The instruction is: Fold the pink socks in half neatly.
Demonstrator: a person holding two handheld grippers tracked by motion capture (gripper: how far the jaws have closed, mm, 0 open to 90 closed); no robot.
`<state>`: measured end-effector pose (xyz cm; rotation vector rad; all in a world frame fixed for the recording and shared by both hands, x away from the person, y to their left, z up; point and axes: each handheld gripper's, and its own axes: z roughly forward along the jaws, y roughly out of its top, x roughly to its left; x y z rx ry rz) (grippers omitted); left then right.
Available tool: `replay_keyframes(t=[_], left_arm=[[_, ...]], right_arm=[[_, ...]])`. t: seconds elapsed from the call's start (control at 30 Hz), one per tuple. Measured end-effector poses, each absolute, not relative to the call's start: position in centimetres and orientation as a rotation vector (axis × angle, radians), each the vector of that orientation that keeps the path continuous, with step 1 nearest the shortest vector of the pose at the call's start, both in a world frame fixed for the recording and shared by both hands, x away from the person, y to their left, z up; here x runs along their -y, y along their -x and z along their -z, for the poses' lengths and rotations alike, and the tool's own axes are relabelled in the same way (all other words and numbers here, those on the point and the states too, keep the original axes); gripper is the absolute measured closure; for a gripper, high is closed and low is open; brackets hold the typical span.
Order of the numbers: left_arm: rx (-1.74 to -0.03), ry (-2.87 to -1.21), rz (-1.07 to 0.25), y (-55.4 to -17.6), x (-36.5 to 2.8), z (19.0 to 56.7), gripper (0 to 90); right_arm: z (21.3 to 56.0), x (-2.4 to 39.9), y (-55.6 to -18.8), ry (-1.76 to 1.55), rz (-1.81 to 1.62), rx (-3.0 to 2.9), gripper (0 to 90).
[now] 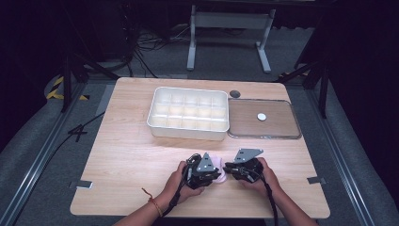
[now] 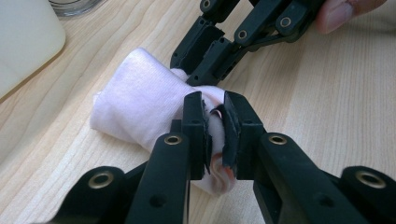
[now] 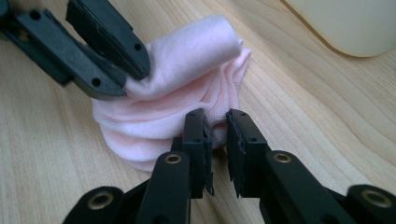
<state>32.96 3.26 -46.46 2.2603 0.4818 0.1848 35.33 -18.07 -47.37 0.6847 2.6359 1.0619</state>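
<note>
**Gripping a pink cloth from both sides**

Pinching at close quarters, two hand-held claws meet over a rolled pink cloth (image 1: 217, 165) near the front edge of the table (image 1: 127, 160). The left claw (image 2: 215, 122) is clamped on one end of the roll; fabric is squeezed between its pads, w/ a crumpled bit bulging out below. The right claw (image 3: 216, 135) sits at the opposite end, jaws nearly together, a fold of cloth between them; whether the pads actually press on it can't be told from the right gripper view. In the high view the left claw (image 1: 212, 173) and right claw (image 1: 227, 170) face each other, tips almost touching, cloth between and partly behind them. The person's hands wrap each tool from the near side; an orange band circles the left wrist. Further back, approx. mid-table, stands a white divided tray (image 1: 155, 123), compartments bare. Just to its right lies a clear flat lid (image 1: 244, 134) w/ a small white disc (image 1: 261, 117) on it.
</note>
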Motion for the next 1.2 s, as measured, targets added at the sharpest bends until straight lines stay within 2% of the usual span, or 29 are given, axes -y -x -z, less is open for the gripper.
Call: replay_keyframes(t=[0.2,0.27,0.47,1.03,1.2], left_arm=[[-0.462,-2.284,-0.206,-32.9,-3.1,46.6,79.3],[-0.461,-2.284,-0.214,-32.8,-3.0,46.7,79.4],[-0.457,-2.275,-0.216,-32.9,-2.8,46.8,80.9],[-0.458,-2.262,-0.170,-32.7,-3.0,46.7,78.9],[-0.372,-2.276,-0.116,-32.2,-3.8,45.8,80.6]], right_arm=[[47.1,18.0,-35.3,-0.665,-1.037,-2.631,77.3],[45.6,18.4,-35.4,-0.646,-1.101,-2.577,84.5],[43.5,18.1,-35.1,-0.624,-1.294,-2.460,86.0],[46.8,16.5,-36.1,-0.649,-1.188,-2.571,85.6],[46.9,16.7,-36.1,-0.646,-1.197,-2.573,86.3]])
